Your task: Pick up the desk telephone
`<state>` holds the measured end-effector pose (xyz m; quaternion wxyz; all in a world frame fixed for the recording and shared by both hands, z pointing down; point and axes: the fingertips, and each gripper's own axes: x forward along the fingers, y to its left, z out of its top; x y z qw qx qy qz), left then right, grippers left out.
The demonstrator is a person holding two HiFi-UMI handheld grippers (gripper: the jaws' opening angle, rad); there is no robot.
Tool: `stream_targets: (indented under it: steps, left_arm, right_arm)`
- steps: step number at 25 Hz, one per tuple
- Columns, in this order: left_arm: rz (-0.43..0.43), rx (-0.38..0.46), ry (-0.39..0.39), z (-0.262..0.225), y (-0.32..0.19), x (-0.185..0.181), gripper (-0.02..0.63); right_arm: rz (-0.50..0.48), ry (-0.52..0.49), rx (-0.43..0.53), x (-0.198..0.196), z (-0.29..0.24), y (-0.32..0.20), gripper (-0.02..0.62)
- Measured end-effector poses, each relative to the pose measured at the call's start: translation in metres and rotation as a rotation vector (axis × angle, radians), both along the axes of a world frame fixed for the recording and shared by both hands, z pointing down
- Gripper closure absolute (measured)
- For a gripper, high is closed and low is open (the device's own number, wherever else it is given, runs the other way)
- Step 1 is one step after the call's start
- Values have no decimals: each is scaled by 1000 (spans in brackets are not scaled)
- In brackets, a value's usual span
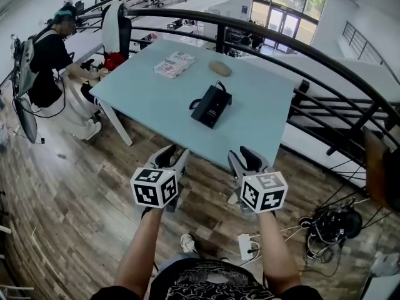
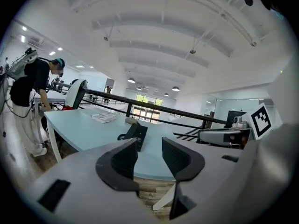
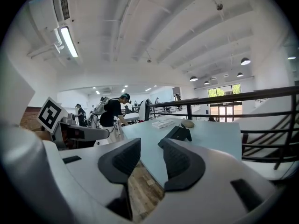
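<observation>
Left tongs (image 1: 172, 156) and right tongs (image 1: 248, 159) are hovering released just before the tabletop (image 1: 150, 95).
Both are staying side by side in the lower middle of the frame, over the wooden floor (image 1: 62, 186). Each pair of jaws is standing apart with nothing between them. The black desk telephone (image 1: 211, 105) is lying at the centre of the pale blue tabletop, well apart from both tongs. A stack of papers (image 1: 174, 64) is lying further up, toward the upper left.

A pale blue desk (image 1: 156, 92) stands on a wood-plank floor (image 1: 69, 186). A black desk telephone (image 1: 211, 105) lies near its middle. At the telephone's ten o'clock is a stack of printed papers (image 1: 174, 64); at its twelve o'clock, a tan oval object (image 1: 220, 68).
</observation>
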<state>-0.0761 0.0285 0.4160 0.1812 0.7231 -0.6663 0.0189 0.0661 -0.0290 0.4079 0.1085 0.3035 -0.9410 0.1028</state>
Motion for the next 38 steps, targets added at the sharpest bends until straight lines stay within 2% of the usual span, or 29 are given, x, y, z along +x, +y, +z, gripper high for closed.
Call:
stream_targets:
  steps: [13,23,30,38]
  left_arm:
    - [128,-10,34,9,-32,-46,414]
    - [141,-21,42,21,-65,-70,390]
    - [175,-38,49,29,-110,-79,382]
    - [220,-72,53,44,-187,-88,382]
  right_arm:
    - [100,5,-35,-46,11,-19,396]
    - [121,6,-45,-64,21,-50,373]
    - [131,-11,-74,-78,34,-93,364]
    - [148,-12,-122,-93,55,-165,354]
